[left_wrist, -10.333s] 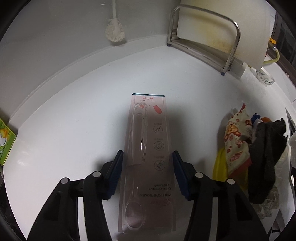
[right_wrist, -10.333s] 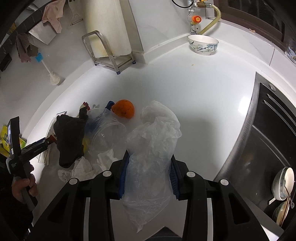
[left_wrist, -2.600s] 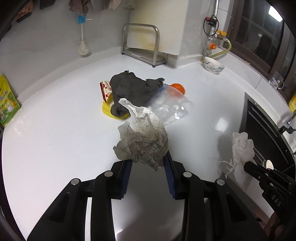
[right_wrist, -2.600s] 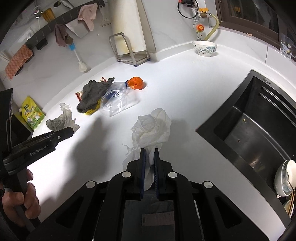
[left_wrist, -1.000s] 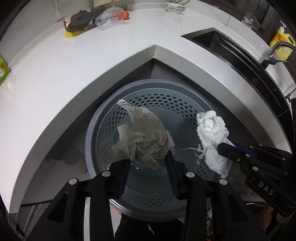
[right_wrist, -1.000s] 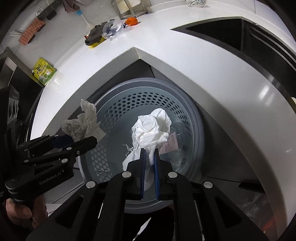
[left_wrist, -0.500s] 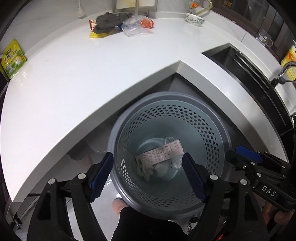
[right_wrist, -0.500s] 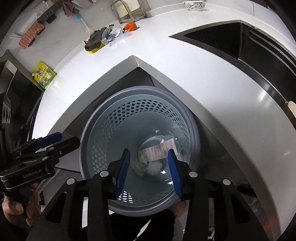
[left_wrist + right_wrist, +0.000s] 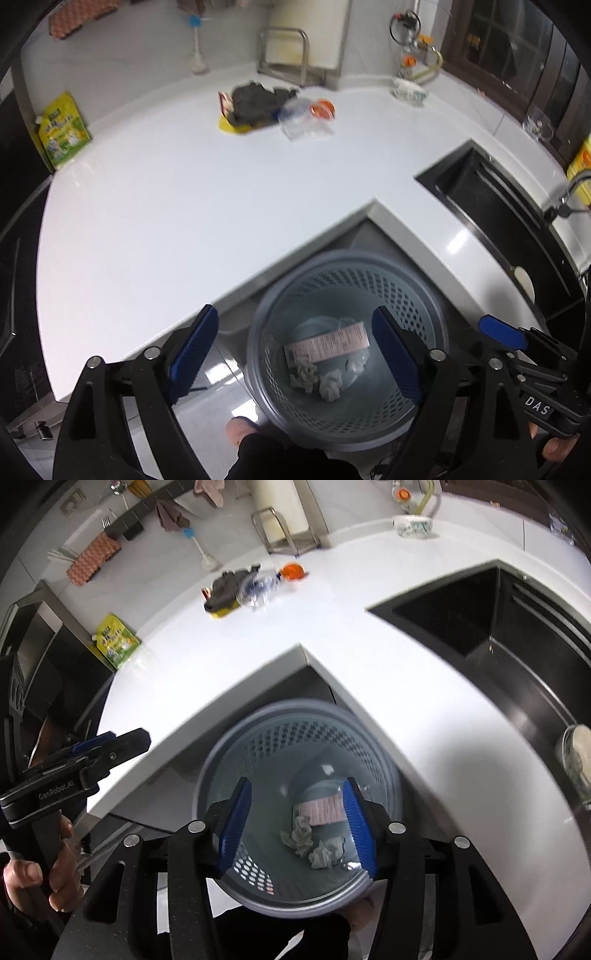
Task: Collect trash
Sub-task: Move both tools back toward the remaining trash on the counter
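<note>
Nearest, the left tool point(image 9: 291, 345) and the right tool point(image 9: 297, 821) both hang over the grey perforated bin point(image 9: 424, 306), which stands on the floor under the inner corner of the white tabletop point(image 9: 177, 206). Each tool's jaws are opening, well apart, with nothing between the blue pads. At the bottom of the bin lie two crumpled paper wads point(image 9: 317, 382) close together and, just beyond them, a long printed receipt point(image 9: 327, 345). The dark sink point(image 9: 487, 210) is sunk into the tabletop on the right. Further off, on the far tabletop, the remaining trash sits in a cluster: a dark cloth point(image 9: 256, 101) over something yellow, a clear plastic bag point(image 9: 303, 120) just right of it, and an orange thing point(image 9: 322, 109) touching the bag. A green pouch point(image 9: 62, 129) leans at the far left, and a patterned bowl point(image 9: 408, 90) stands at the far right by the wall.
</note>
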`<state>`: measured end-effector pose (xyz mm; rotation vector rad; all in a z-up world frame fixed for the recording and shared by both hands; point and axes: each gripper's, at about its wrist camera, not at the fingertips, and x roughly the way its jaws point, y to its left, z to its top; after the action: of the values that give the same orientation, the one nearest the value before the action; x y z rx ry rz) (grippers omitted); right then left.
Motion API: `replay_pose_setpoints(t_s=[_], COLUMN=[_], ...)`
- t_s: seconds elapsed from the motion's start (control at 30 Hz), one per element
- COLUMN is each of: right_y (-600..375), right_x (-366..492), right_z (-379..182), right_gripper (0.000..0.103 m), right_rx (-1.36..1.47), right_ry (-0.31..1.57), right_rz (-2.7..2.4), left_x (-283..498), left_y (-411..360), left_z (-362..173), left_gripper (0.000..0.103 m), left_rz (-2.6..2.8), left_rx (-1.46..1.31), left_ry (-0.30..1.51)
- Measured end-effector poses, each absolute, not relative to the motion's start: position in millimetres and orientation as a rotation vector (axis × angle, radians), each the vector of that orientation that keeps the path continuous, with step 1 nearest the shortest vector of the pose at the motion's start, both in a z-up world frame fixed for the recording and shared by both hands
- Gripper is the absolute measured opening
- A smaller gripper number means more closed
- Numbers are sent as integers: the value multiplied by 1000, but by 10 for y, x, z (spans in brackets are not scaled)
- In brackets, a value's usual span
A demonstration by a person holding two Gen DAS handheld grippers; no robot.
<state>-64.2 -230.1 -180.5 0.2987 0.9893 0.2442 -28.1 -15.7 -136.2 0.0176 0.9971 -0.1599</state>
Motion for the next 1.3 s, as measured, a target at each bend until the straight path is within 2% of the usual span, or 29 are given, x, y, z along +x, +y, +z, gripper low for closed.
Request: replay_pose_setpoints(t_s=[0.23, 0.3, 0.37, 0.6, 0.93, 1.3], right_y=[-2310, -2283, -2251, -2056, -1773, -1440], right_x=[-460, -373, -293, 146, 1156, 2215], right_z=[-1518, -1437, -1372, -1158, -1099, -1353], right_gripper=[59, 65, 66, 71, 76, 78], right_rx=[293, 293, 290, 271, 259, 230], right_ry=[934, 916, 899, 855, 879, 968], right_rz=[254, 258, 258, 258, 211, 199], left_x=[-210, -161, -106, 299, 1238, 2088], left_y=[8, 77, 167, 418, 749, 990], left_z=[-1038, -947, -842, -659, -732, -1025], left_gripper=[87, 90, 94, 96, 96, 96], left_rz=[-101, -81, -67, -75, -107, -133], left_rx=[7, -1, -12, -30, -3, 13], left_ry=[919, 893, 861, 808, 818, 867])
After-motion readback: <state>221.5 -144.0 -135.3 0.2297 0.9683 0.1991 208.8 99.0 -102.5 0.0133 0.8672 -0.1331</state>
